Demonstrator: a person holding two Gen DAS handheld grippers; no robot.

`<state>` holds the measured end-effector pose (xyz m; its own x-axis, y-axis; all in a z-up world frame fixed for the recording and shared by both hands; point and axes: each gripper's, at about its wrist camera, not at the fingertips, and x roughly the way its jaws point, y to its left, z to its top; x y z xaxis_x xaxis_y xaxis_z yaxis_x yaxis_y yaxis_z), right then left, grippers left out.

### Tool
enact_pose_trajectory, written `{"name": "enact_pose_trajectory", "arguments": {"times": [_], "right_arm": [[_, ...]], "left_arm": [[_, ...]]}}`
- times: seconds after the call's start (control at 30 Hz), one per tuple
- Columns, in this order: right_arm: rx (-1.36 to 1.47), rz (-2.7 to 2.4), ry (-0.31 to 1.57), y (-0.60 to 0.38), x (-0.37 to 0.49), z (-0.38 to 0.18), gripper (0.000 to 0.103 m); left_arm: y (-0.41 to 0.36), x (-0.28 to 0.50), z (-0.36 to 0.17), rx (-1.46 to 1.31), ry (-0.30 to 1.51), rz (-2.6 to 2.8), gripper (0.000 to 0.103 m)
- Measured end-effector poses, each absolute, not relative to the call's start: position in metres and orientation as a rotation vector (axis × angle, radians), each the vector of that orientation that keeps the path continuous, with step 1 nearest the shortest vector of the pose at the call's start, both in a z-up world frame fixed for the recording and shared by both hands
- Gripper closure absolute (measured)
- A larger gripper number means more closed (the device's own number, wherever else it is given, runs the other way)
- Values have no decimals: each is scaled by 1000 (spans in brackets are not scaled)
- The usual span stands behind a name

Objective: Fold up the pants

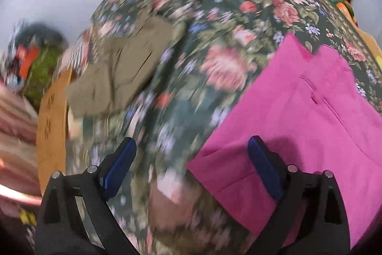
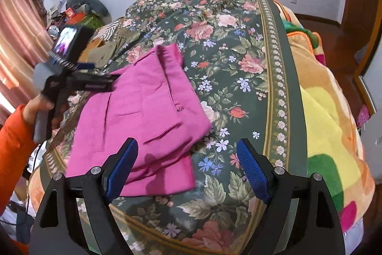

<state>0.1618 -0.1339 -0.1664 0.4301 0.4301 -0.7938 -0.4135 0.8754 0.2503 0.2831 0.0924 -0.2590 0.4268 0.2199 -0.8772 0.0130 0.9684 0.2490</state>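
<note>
Magenta pants [image 2: 143, 116] lie folded into a compact stack on the floral bedspread [image 2: 238, 68]. In the left wrist view they [image 1: 305, 116] fill the right side. My left gripper [image 1: 192, 147] is open and empty, above the pants' left edge; the view is motion-blurred. It also shows in the right wrist view [image 2: 95, 80], held over the pants' left side. My right gripper [image 2: 187, 147] is open and empty, hovering over the near right corner of the pants.
Olive-khaki pants [image 1: 124, 68] lie farther back on the bedspread, also in the right wrist view [image 2: 105, 51]. A yellow-orange fleece blanket [image 2: 327, 126] covers the bed's right side. Cluttered items [image 2: 76, 11] and pink curtains [image 2: 16, 40] stand at the left.
</note>
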Motion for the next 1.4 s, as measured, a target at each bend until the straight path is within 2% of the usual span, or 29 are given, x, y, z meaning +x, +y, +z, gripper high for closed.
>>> {"name": "enact_pose_trajectory", "arguments": {"times": [0.27,0.43,0.53,0.57,0.63,0.7,0.73,0.87,1.03,1.3,1.4], "right_arm": [[-32,568,970,-119,143,-163,21],[-4,538,971,-117,149,-175,22],[73,534,1009,-122,161,-186,32],[73,531,1017,-121,163,-189,38],[57,539,1036,-120,167,-197,41],[26,537,1041,-119,165,-202,51],[5,536,1032,-119,163,-202,53],[-83,498,1017,-125,157,-201,55],[-73,500,984,-134,161,-184,55],[-41,549,946,-111,199,-173,55],[-50,562,962,-102,212,-181,55]], "left_arm": [[114,195,-242,102,1116,98,7],[115,170,-238,31,1103,93,8],[116,165,-233,-4,1089,95,13],[115,164,-230,1,1075,103,14],[114,163,-230,26,1061,127,18],[116,162,-235,53,1062,155,18],[119,161,-239,53,1070,161,18],[129,157,-239,31,1070,172,20],[135,164,-208,-2,1006,138,21],[104,210,-186,-12,955,-12,21],[92,232,-201,-28,1003,-70,33]]}}
